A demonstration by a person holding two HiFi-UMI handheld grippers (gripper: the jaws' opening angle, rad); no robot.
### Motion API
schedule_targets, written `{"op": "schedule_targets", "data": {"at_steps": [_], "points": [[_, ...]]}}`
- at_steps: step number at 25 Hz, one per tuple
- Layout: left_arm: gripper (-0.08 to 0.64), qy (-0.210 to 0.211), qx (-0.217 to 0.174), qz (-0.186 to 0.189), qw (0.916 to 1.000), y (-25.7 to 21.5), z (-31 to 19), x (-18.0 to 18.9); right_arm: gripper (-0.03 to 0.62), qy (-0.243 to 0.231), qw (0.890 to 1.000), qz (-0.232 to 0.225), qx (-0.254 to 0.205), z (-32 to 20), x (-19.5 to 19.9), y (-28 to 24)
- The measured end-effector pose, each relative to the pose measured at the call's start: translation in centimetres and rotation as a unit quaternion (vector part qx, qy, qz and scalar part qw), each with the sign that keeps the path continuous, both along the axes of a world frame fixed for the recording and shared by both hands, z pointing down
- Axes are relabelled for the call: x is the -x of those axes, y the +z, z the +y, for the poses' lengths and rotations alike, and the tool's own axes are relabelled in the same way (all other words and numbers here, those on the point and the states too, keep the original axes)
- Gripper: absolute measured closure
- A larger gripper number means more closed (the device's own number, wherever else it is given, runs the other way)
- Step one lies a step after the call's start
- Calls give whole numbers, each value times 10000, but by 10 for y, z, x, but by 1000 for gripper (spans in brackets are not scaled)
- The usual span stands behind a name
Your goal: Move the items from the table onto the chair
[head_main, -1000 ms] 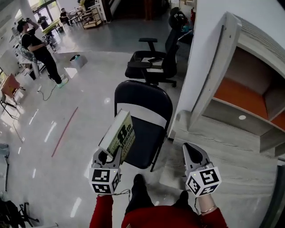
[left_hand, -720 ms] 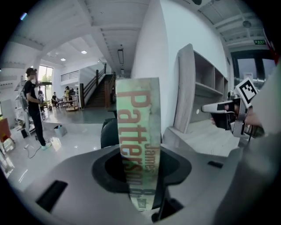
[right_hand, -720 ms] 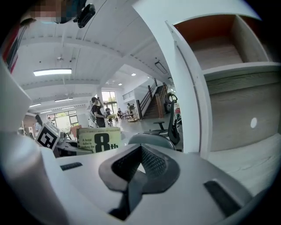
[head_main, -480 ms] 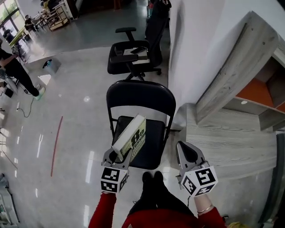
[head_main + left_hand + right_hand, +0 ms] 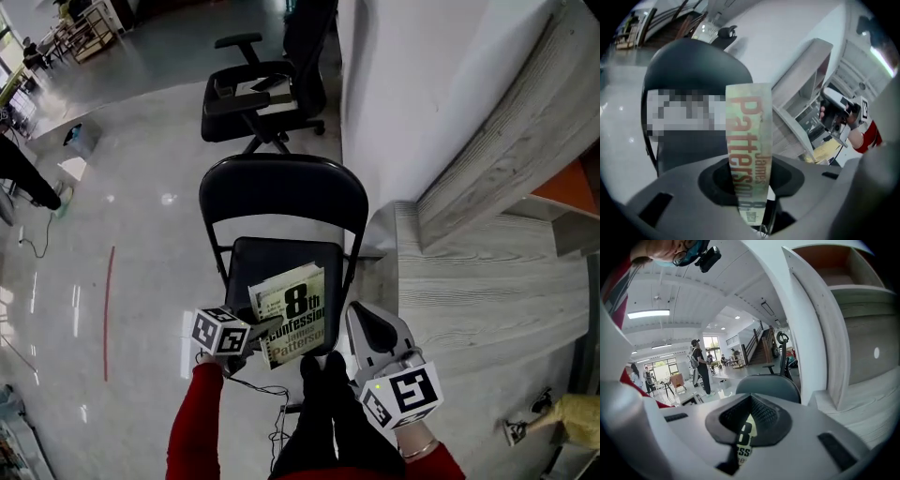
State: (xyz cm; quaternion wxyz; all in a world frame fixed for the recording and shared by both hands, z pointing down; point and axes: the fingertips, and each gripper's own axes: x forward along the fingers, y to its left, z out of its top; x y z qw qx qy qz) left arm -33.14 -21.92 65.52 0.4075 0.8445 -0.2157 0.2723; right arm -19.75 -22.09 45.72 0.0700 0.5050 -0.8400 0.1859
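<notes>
Seen from the head view, the left tool [image 5: 267,328] grips the book [image 5: 295,314] at its spine edge, cover up, over the front of the chair [image 5: 281,197] seat; no view shows whether it touches the seat. Only the left gripper view shows the spine itself clamped between the jaws, with the chair's backrest behind it. The right tool [image 5: 364,319], just right of the chair's front corner, is closed and empty, its own view catching only a sliver of the cover beyond the jaws.

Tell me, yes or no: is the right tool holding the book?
No, the left tool clamps the book above the chair seat, while the right tool beside it holds nothing.
</notes>
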Motion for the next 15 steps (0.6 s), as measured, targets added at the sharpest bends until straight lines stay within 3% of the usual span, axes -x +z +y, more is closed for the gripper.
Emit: {"op": "schedule_targets", "data": {"at_steps": [2, 6, 15], "points": [[397, -116, 371, 218, 9990, 21, -13, 1, 586, -32, 10000, 37, 5, -4, 5, 11], [397, -224, 701, 320, 9968, 47, -35, 1, 586, -5, 9999, 124, 54, -16, 13, 41], [397, 483, 1215, -151, 9913, 100, -53, 9, 586, 381, 9990, 91, 237, -67, 21, 126]]}}
